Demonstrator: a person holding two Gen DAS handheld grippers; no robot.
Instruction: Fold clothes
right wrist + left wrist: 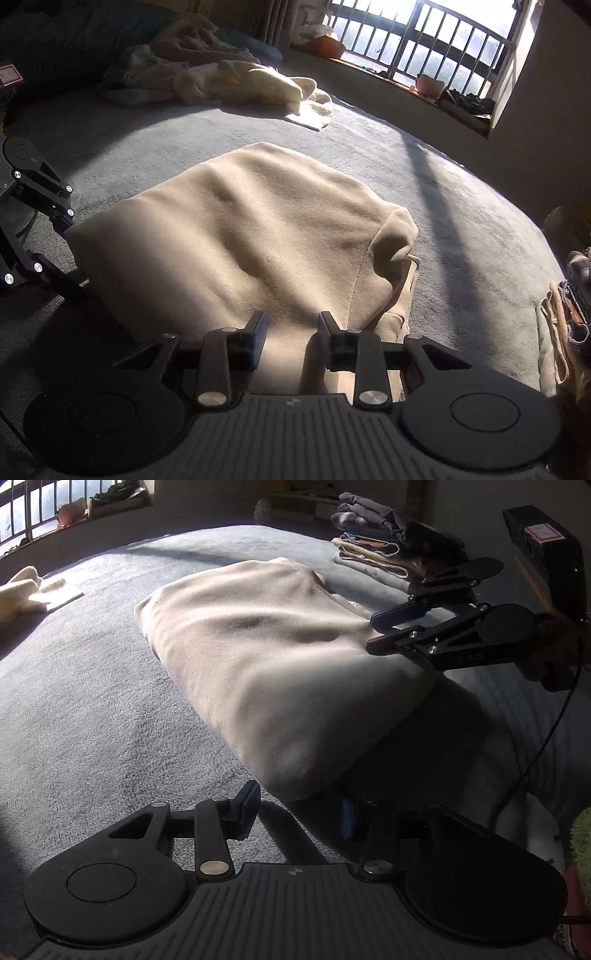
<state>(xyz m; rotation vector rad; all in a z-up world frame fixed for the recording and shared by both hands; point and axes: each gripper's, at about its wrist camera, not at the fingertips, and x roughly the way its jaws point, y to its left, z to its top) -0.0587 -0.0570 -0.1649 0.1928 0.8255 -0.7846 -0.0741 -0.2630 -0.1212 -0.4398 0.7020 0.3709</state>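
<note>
The stack of folded clothes (569, 306) is cut by the right wrist picture's edge. Deep shadow hides the left claw's (299, 808) right finger. The windowsill items (461, 98) are too small to identify.

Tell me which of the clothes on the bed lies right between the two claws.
The folded beige garment in the middle. The stack of folded clothes sits off at the bed's edge, and the crumpled cream pile lies far back.

Right tool (291, 332) low over near edge of folded beige garment (236, 236), jaws apart, cloth between them. Garment lies on grey bed (461, 206). Left tool (79, 284) at garment's left edge. Loose clothes (221, 81) beyond.
</note>
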